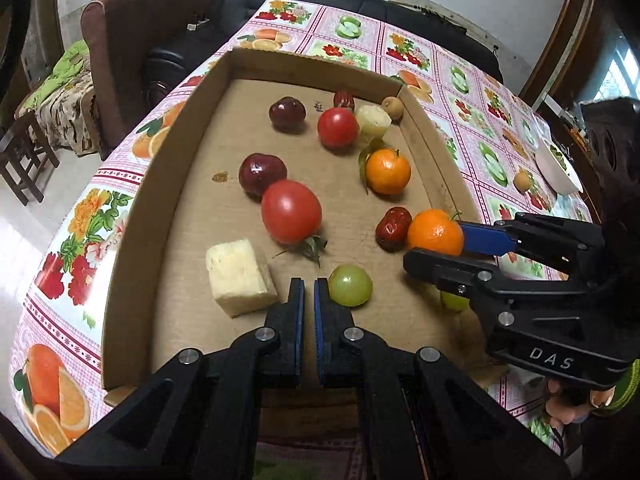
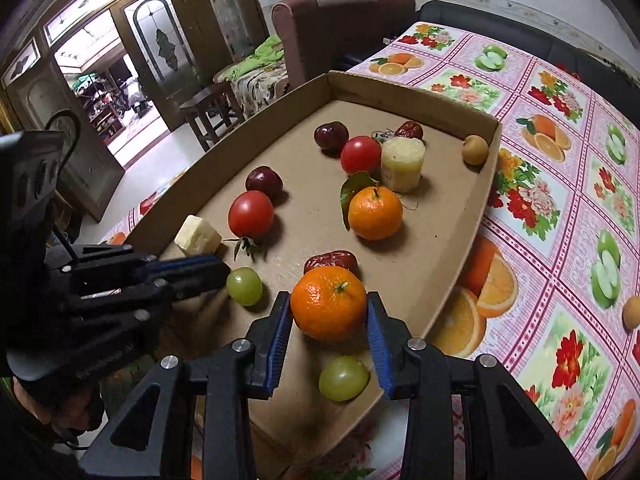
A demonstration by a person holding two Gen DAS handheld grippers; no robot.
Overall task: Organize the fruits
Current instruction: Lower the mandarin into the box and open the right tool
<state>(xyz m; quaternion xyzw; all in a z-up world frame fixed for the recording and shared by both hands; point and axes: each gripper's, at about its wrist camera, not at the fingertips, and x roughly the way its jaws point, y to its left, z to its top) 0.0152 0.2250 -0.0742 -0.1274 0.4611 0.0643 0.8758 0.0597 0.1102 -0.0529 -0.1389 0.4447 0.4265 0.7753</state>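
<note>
Right wrist — mandarin point(image 2: 328, 302) between jaws.

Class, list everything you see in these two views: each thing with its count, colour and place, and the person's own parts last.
Cardboard tray: one, brown, on the table.
Tomatoes: two, red, in the tray.
Mandarins: two, orange; one mid-tray, one between the right gripper's pads.
Green grapes: two, near end.
Dark red plums: two, left side.
Red dates: two, in the tray.
Pale cut chunks: two, cream.
Small tan fruit: one in the far corner, one on the tablecloth.
Tablecloth: one, pink, fruit print.
Left gripper: black, shut, empty.
Right gripper: black, holding a mandarin.
</note>
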